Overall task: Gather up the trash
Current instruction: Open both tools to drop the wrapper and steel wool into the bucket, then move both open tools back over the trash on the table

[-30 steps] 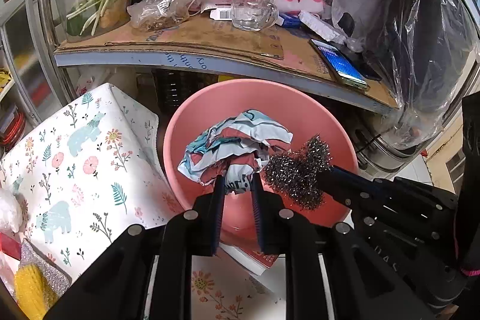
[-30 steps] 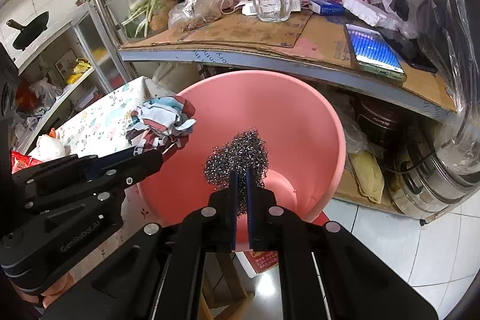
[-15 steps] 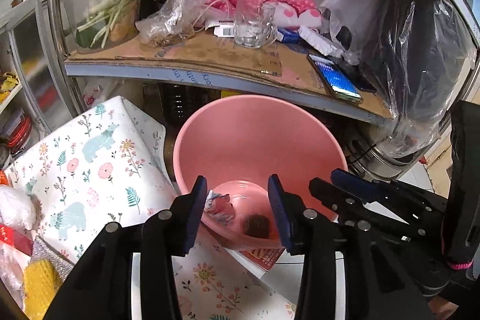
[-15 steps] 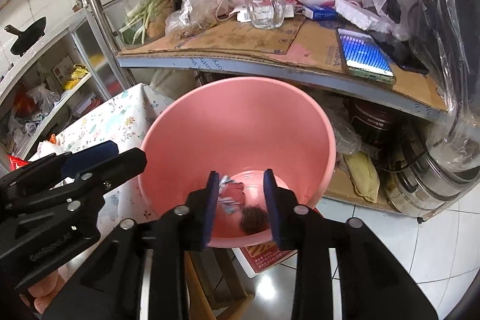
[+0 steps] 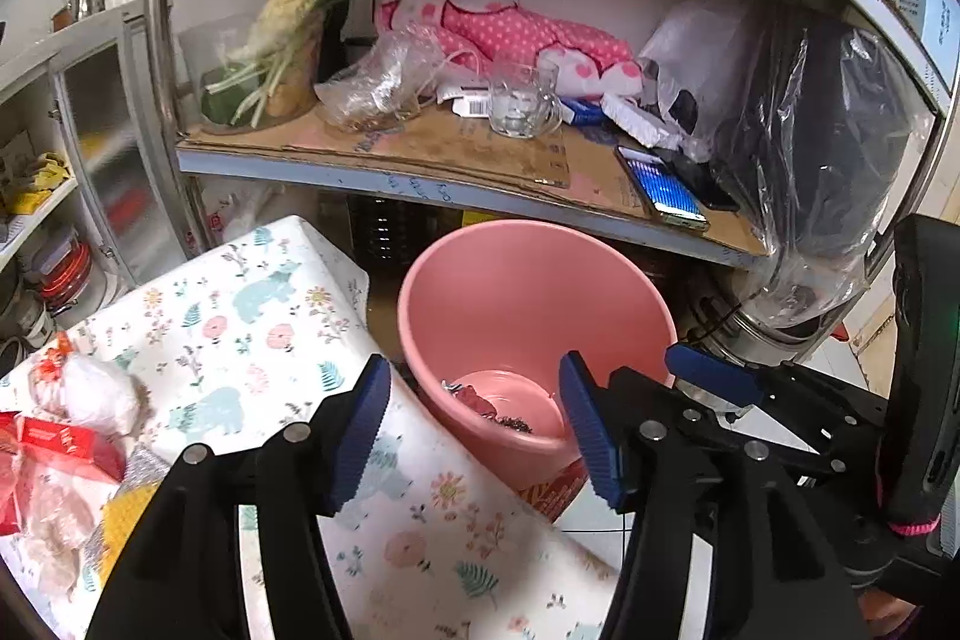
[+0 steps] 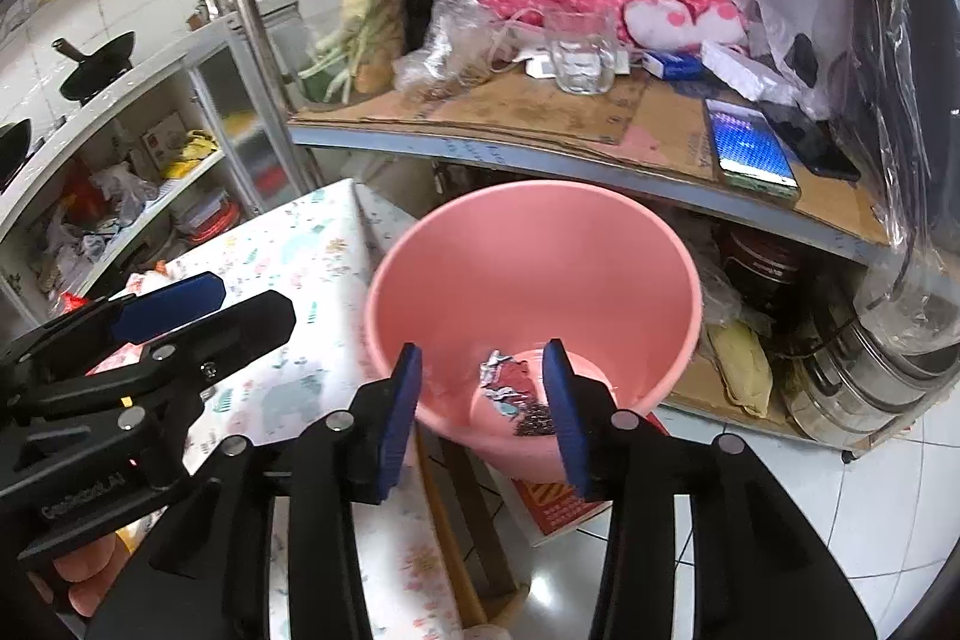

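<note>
Both pairs of jaws are opening with nothing gripped: the left gripper (image 5: pixel 474 427) is spread wide, the right gripper (image 6: pixel 483 415) about half apart, both above the pink bucket (image 6: pixel 690 292). At the bucket's bottom lie the crumpled wrapper (image 6: pixel 504 382) and, just beside it, the steel wool (image 6: pixel 537 421). The bucket stands against the corner of the flower-patterned table (image 5: pixel 252 316), below the shelf's front edge (image 5: pixel 420 187).
</note>
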Demonstrator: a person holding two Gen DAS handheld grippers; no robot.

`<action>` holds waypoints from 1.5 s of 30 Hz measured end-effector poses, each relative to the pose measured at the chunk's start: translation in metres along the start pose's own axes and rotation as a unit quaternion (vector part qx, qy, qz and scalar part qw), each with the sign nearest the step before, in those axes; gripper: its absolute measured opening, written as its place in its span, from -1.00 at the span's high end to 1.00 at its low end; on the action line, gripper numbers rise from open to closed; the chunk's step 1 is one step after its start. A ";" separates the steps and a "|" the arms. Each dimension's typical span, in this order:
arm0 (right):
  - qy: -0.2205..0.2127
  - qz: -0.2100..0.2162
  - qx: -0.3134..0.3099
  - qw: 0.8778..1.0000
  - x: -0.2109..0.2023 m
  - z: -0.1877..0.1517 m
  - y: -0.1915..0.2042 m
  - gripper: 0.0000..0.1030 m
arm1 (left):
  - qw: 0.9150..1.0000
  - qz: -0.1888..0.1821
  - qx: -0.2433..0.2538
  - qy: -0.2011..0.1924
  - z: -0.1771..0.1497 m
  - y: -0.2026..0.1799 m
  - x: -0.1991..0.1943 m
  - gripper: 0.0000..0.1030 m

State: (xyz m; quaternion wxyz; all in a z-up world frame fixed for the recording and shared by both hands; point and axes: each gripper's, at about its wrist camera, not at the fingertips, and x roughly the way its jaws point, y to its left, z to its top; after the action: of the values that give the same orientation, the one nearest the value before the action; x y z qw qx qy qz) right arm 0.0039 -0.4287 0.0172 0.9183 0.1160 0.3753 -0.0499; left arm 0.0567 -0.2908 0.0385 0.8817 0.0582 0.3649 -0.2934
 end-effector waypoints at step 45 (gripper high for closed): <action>0.108 0.165 -0.146 0.969 0.003 -0.061 0.158 0.17 | 0.993 0.029 -0.093 0.074 -0.196 0.154 -0.147 -0.33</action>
State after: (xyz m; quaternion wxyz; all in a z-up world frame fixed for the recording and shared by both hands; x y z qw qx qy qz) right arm -0.0069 -0.2601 0.0007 0.8748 0.0458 0.4513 0.1703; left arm -0.0585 -0.0325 -0.0215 0.8619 0.0085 0.4531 -0.2275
